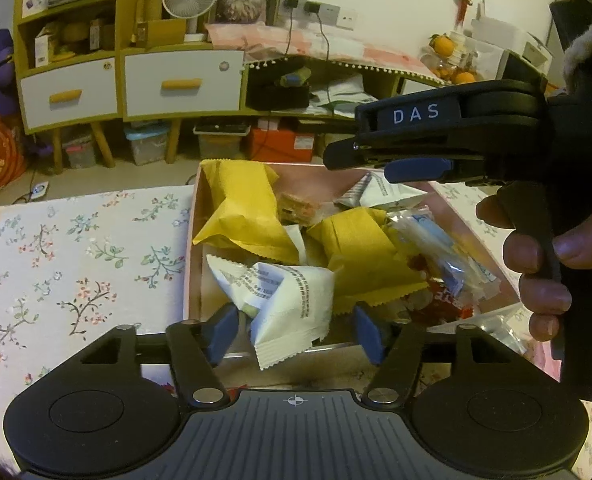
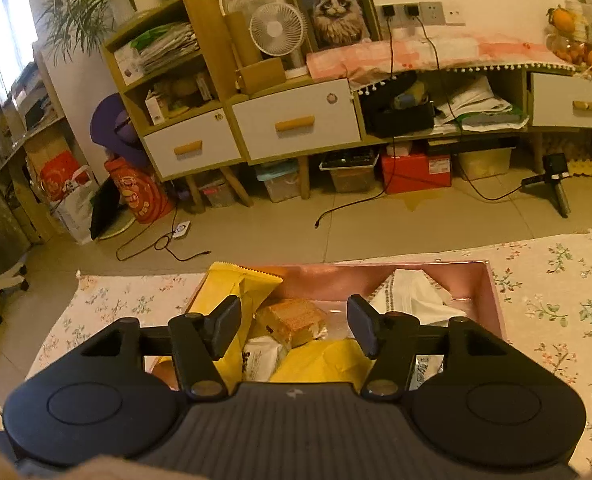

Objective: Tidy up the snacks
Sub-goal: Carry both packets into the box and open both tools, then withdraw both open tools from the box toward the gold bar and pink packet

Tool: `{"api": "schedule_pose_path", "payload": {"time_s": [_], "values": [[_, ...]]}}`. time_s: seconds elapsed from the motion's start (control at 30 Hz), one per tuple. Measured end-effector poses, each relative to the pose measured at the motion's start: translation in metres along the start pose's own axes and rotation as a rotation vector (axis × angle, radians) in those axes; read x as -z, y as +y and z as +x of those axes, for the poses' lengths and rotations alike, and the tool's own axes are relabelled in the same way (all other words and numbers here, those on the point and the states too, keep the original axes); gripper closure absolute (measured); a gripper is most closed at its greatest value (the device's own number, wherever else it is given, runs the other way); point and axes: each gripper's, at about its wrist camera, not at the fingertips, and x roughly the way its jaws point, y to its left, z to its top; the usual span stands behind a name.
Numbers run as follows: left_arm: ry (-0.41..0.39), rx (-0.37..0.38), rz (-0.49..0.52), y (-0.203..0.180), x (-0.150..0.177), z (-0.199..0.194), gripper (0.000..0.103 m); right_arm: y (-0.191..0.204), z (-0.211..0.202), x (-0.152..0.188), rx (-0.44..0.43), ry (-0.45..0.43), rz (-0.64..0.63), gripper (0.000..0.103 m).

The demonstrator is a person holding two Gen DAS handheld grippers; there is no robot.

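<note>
left tool [image 1: 296, 334]: jaws spread at the box's near rim; a white packet [image 1: 284, 300] lies between the pads, which do not seem to press it, so I judge it released.
right tool [image 2: 294, 330]: jaws spread, nothing gripped, hanging over the middle of the box; in the left view it reaches in from the right, with a hand [image 1: 536, 264] on its grip.
white packet: rests on the near pile with its lower end over the near wall; it looks likely to tip out. Nudging it inward before pulling away would be wise.
snacks: yellow packets [image 1: 240, 208] at left and centre, a cake slice [image 2: 292, 320] in clear wrap, a blue-and-clear wrapper [image 1: 436, 248] at right, another white packet [image 2: 412, 296] at the far right corner.
box [image 2: 496, 296]: pink, open-topped, on the floral bench [image 1: 76, 264]; nearly full and jumbled.
doing it well: draw both tools up and back without snagging wrappers; press nothing flat, as the cake will crush.
beyond: floor, then a cabinet [image 2: 296, 120] against the wall.
</note>
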Motion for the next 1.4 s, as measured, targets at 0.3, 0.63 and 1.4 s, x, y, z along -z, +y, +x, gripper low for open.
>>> {"api": "schedule_pose_path", "payload": {"time_s": [0.3, 0.63, 1.4], "values": [[0.007, -0.023, 0.028, -0.009, 0.000, -0.016, 0.026, 0.000, -0.014, 0.004, 0.013, 0.011, -0.017, 0.039], [0.018, -0.027, 0.047, -0.019, 0.006, -0.041, 0.020, 0.007, -0.043, 0.014, 0.027, 0.019, -0.081, 0.029], [0.094, -0.047, 0.033, 0.000, 0.055, -0.064, 0.014, -0.006, -0.089, 0.071, 0.190, 0.101, -0.154, 0.008]]}}
